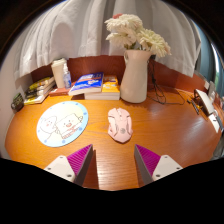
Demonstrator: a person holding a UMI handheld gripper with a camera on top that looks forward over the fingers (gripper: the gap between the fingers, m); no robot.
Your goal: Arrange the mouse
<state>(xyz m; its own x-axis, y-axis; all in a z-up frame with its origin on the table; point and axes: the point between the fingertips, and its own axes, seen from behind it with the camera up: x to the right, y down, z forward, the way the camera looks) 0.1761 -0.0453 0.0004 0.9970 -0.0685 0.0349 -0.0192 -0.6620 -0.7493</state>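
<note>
Gripper [112, 165] seen from above its two white fingers, magenta-purple pads [80, 160] on the inner faces; jaws stood wide apart, empty, touching nothing. Pale pink computer mouse [119, 123] lay flat on the round wooden table [170, 130], just ahead of the fingers and in line with the gap between them, clear of both. Round pale-blue mat with a cartoon print [62, 123] lay to the left of the mouse, near but apart from it. Tall white ceramic vase [134, 76] holding pale flowers [135, 36] stood beyond the mouse. Stack of books [95, 88] lay left of the vase, with a white bottle [62, 74] further left.
</note>
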